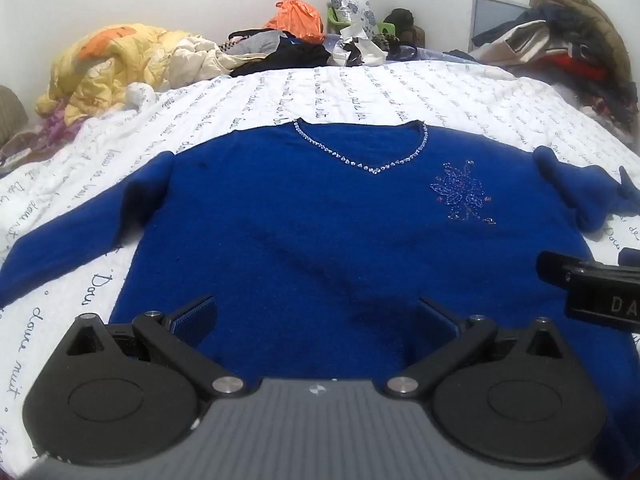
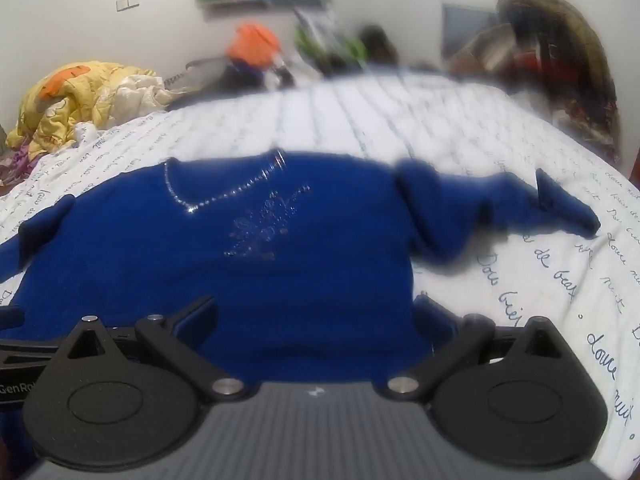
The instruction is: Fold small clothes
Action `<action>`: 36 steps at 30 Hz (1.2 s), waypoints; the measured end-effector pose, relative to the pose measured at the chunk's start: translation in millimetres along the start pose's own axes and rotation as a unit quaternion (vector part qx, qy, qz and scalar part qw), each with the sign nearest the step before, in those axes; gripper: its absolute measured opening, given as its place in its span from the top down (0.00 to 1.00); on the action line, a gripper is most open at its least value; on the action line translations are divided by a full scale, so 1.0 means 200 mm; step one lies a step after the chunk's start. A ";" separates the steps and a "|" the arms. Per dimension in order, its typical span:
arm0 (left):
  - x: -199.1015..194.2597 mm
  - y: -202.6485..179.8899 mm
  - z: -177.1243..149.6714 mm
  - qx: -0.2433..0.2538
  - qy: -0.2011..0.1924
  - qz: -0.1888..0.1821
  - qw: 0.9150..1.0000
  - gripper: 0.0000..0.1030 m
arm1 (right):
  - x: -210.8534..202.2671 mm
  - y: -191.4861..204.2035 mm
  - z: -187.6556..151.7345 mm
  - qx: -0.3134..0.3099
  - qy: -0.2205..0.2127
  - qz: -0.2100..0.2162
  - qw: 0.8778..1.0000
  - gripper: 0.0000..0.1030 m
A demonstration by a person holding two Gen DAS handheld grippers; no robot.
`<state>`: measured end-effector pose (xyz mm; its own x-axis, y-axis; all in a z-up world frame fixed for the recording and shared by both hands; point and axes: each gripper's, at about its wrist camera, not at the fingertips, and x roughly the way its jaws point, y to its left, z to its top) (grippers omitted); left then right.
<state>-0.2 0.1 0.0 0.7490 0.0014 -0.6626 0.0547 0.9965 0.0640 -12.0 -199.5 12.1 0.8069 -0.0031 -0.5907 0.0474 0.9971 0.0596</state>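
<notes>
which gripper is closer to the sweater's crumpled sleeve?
Right. The right gripper hangs over the blue sweater's hem corner just below the crumpled sleeve; the left gripper sits mid-hem, farther off.

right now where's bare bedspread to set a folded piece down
Bare white bedspread lies between the blue sweater neckline and the clothes heap behind. Another patch beside its bunched sleeve. The yellow quilt corner is crowded.

Matt, fuzzy blue knit sweater (image 1: 304, 232) with glinting bead trim (image 1: 360, 162) lies on a quilted white cloth bedspread (image 1: 360, 88); both grippers are matt black plastic with bright metal pins.
</notes>
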 end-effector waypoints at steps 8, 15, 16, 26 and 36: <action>-0.02 0.01 0.03 0.001 0.002 -0.002 1.000 0.00 | -0.01 -0.02 -0.02 -0.009 -0.022 -0.006 1.000 0.00; -0.01 0.02 0.01 -0.003 -0.003 -0.004 1.000 0.00 | -0.01 -0.03 -0.01 -0.006 -0.018 -0.006 1.000 0.00; -0.01 0.02 0.00 -0.003 -0.002 -0.004 1.000 0.00 | -0.01 -0.03 -0.01 -0.006 -0.018 -0.006 1.000 0.00; 0.01 0.04 0.00 -0.009 0.003 -0.002 1.000 0.00 | -0.02 -0.03 -0.01 -0.009 -0.017 -0.005 1.000 0.00; 0.01 0.04 0.01 -0.008 0.003 -0.001 1.000 0.00 | -0.02 -0.03 -0.01 -0.012 -0.016 -0.002 1.000 0.00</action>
<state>2.6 7.2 0.4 0.7454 0.0006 -0.6666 0.0450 0.9977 0.0513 -16.4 -204.6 12.2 0.8254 -0.0086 -0.5645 0.0361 0.9986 0.0376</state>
